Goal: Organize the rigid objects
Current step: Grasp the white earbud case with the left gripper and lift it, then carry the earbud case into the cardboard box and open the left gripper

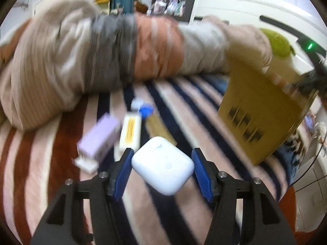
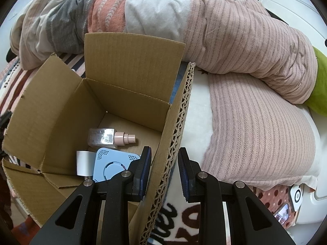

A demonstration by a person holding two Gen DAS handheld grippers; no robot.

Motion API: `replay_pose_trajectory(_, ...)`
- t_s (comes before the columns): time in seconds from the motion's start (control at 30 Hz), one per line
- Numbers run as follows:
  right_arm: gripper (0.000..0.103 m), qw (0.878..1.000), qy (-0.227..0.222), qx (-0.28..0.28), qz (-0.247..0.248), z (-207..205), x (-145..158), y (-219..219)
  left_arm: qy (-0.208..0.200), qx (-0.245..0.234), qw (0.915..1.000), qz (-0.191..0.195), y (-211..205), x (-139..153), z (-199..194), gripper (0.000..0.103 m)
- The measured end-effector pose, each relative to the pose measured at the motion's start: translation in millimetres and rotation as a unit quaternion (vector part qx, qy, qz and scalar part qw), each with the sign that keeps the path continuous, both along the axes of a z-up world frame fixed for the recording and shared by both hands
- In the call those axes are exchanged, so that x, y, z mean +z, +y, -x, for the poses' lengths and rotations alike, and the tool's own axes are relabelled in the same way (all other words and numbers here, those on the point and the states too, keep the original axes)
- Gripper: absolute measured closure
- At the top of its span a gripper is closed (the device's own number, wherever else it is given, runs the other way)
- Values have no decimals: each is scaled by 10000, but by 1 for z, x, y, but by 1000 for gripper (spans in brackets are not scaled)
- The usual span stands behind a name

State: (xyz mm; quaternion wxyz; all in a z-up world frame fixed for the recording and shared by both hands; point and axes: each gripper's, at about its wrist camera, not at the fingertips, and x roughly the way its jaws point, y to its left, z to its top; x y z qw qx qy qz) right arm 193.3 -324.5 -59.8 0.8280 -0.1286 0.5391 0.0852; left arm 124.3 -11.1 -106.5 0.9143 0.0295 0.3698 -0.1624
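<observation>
My left gripper [image 1: 162,167] has a white earbud case [image 1: 163,165] between its blue pads, above the striped blanket [image 1: 194,106]. The left pad touches the case; a small gap shows at the right pad. Beyond it lie a purple box [image 1: 98,137], a white and yellow box [image 1: 130,131], a small white piece [image 1: 85,163] and a blue-capped tube [image 1: 155,122]. The cardboard box [image 1: 259,110] stands at the right. My right gripper [image 2: 164,173] straddles the box's right flap [image 2: 173,140], pads apart from it. Inside the box [image 2: 51,112] lie a pink spray bottle [image 2: 110,137], a light blue device [image 2: 114,163] and a white piece [image 2: 83,162].
A rolled pile of bedding [image 1: 81,47] lies across the far side of the bed and also fills the right wrist view [image 2: 245,61]. A green plush [image 1: 280,45] sits by the white bed frame [image 1: 245,6]. A phone [image 2: 283,214] lies at the lower right.
</observation>
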Motion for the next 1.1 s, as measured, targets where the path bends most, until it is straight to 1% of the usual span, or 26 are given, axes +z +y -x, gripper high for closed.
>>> replay_pose_trajectory(0.1, 82, 10000, -6, 8, -21, 1, 0, 0, -235, -249, 9993, 163, -22, 41, -7, 48)
replay_pose_trajectory(0.2, 82, 10000, -10, 16, -19, 1, 0, -1, -362, -641, 9971, 214, -60, 77, -17, 48)
replay_pose_trajectory(0.27, 82, 10000, -16, 12, -20, 1, 0, -1, -264, -954, 9946, 310, -86, 91, -25, 48)
replay_pose_trajectory(0.3, 82, 10000, -16, 8, -25, 1, 0, -1, -135, -1137, 9928, 352, -104, 97, -31, 48)
replay_pose_trajectory(0.33, 82, 10000, -19, 5, -27, 1, 0, -1, 8, -1245, 9917, 311, -121, 99, -37, 48)
replay_pose_trajectory(0.43, 82, 10000, -29, -4, -40, 1, 0, -1, 366, -1397, 9895, -105, -165, 92, -53, 48)
replay_pose_trajectory(0.47, 82, 10000, -30, -1, -37, 1, 0, -1, 533, -1438, 9880, -173, -174, 87, -59, 48)
replay_pose_trajectory(0.53, 82, 10000, -36, 4, -28, 1, 0, -1, 949, -1468, 9842, -274, -188, 72, -65, 48)
replay_pose_trajectory(0.6, 82, 10000, -31, 9, -22, 1, 0, -1, 1176, -1415, 9822, -381, -193, 62, -67, 48)
replay_pose_trajectory(0.83, 82, 10000, -26, 33, -30, 1, -1, -2, 1385, -1340, 9809, -268, -187, 56, -68, 48)
replay_pose_trajectory(1.1, 82, 10000, -22, 31, -35, 0, -1, -1, 1401, -1314, 9812, -186, -185, 55, -69, 48)
